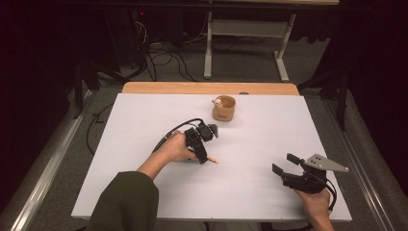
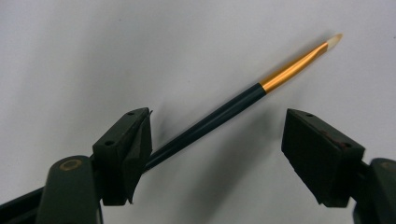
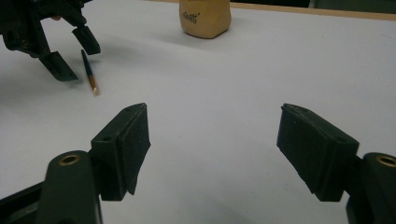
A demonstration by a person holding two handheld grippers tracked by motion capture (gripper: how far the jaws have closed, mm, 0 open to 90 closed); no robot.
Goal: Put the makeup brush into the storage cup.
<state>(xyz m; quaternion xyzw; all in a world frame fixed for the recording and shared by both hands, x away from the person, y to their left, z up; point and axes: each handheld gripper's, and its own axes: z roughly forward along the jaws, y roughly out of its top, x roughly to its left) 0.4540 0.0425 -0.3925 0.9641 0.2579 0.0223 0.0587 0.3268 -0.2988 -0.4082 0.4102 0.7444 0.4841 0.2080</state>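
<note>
A thin paintbrush (image 2: 224, 109) lies mid-table on the white sheet (image 1: 260, 144), well clear of every edge. The left gripper (image 1: 206, 147) straddles it, jaws wide apart, gripping nothing. Near the right edge, the right gripper (image 1: 285, 163) gapes empty. A tan cup (image 1: 224, 108) stands farther back.

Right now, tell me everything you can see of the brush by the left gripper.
The brush is slim: a dark handle, a gold metal-looking ferrule, a pale tip. It lies flat on the white table, between the open jaws of the left gripper. Its handle end passes close beside one jaw; actual contact can't be told.
</note>
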